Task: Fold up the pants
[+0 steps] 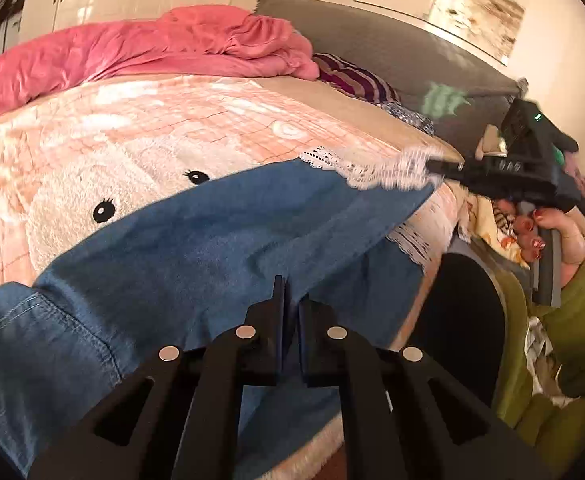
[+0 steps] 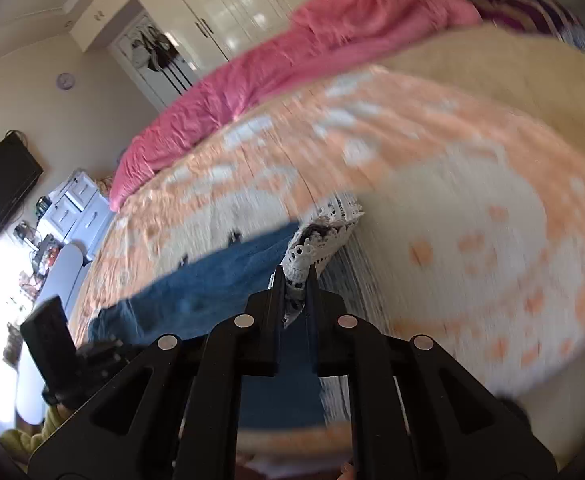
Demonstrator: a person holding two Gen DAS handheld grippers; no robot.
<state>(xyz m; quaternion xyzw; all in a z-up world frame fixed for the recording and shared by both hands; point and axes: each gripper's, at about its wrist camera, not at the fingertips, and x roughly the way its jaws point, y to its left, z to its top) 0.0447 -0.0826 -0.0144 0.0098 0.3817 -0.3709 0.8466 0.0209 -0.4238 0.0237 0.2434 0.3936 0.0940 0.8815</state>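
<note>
Blue denim pants [image 1: 220, 240] with a white lace hem [image 1: 356, 168] lie stretched across the peach blanket with a rabbit face [image 1: 92, 148]. In the left wrist view my left gripper [image 1: 290, 292] is shut on a fold of the pants' denim near the bed's front edge. My right gripper [image 1: 432, 168] shows at the right, held by a hand in a green sleeve [image 1: 580, 292] and pinching the lace hem. The right wrist view is blurred; there my right gripper [image 2: 294, 276] is shut on the bunched lace hem [image 2: 308, 248], with the pants [image 2: 212, 280] trailing left toward the left gripper [image 2: 48, 336].
A crumpled pink duvet [image 1: 152, 44] and a striped pillow [image 1: 352, 76] lie at the bed's far side by a grey headboard [image 1: 392, 44]. White wardrobes [image 2: 228, 8] line the wall. A TV [image 2: 4, 184] and a white cabinet [image 2: 72, 204] stand past the bed's foot.
</note>
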